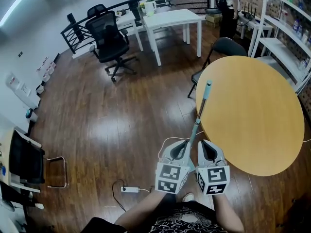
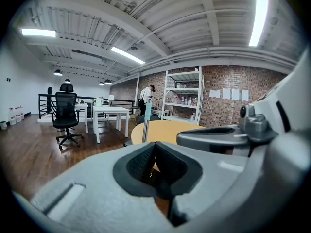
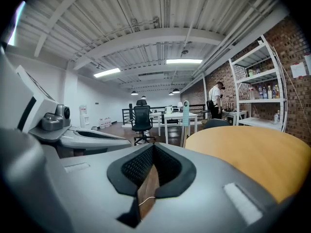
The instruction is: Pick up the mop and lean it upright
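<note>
Mop [image 1: 202,106] stands upright against the left edge of the round wooden bench [image 1: 252,115]. Its thin pole, grey with teal sections, rises just past the tips of the left claw [image 2: 154,144], which is pressed together. The right claw [image 3: 153,147], just beside it, is also pressed together and pinches nothing.

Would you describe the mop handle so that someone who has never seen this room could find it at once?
Find the big round wooden table on the right of the head view. At its left edge, nearest the person, a thin pole stands upright: the mop handle. Unlike the black chair beyond the table, it is a slim grey stick with a teal tip.
</note>
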`<state>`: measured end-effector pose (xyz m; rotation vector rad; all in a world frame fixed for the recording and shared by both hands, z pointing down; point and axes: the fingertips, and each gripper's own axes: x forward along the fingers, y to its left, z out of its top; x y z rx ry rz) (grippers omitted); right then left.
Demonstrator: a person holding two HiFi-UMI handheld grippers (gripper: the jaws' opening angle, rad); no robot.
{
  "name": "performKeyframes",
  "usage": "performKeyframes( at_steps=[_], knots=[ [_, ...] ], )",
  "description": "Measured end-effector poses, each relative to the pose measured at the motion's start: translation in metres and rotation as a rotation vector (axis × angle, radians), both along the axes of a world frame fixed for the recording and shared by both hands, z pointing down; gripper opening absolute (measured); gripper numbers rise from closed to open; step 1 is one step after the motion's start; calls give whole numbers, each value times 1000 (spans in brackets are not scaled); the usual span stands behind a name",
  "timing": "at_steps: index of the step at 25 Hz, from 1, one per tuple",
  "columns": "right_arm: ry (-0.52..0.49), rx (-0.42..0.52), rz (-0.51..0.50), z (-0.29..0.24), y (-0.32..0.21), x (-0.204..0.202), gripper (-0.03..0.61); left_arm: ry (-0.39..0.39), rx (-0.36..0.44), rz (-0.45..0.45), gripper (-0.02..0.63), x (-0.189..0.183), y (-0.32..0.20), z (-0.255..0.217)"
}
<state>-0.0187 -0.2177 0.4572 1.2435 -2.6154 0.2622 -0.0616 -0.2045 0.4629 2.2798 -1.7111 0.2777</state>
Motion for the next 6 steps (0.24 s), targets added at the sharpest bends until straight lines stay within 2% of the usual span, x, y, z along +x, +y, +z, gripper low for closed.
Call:
performKeyframes(
  at_steps=[6],
  knots=[
    [3,-4,-2,1,-6,6,0,2,-1,2,3,8,-5,0]
  ],
)
